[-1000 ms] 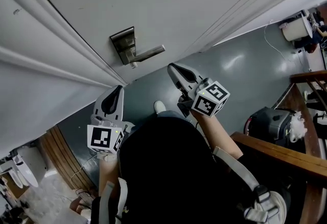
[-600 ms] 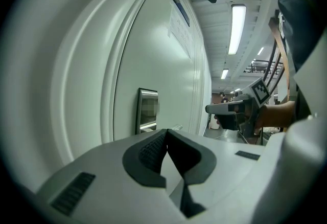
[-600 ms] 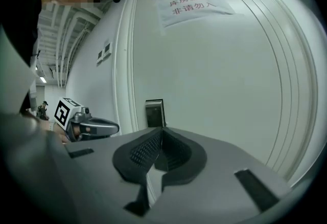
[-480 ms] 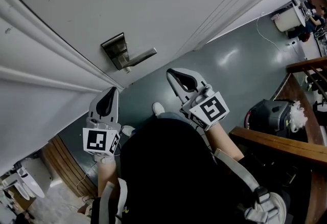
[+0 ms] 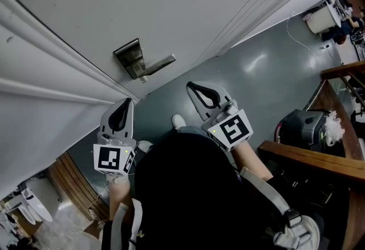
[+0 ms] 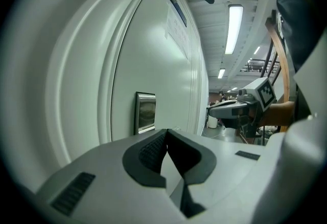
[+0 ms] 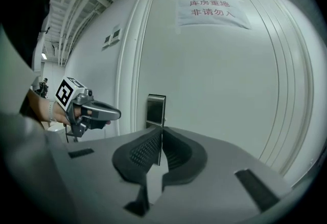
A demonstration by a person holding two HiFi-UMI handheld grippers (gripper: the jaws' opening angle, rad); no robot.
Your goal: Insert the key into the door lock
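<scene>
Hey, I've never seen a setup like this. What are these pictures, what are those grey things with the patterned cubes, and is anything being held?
There is no robot here. A person holds a hand-held clamp, a tool, in each hand. The head view comes from a camera on the person's head, looking steeply down. It shows the left tool and the right tool pointing toward a white door with a metal lever handle. The marker cubes are part of the tools.

The left gripper view and right gripper view come from cameras riding on each tool, looking along its jaws. The left tool's jaws are closed with nothing between them. The right tool's jaws are closed too. A thin dark strip shows between its pads, but I cannot tell whether it is a key.
</scene>
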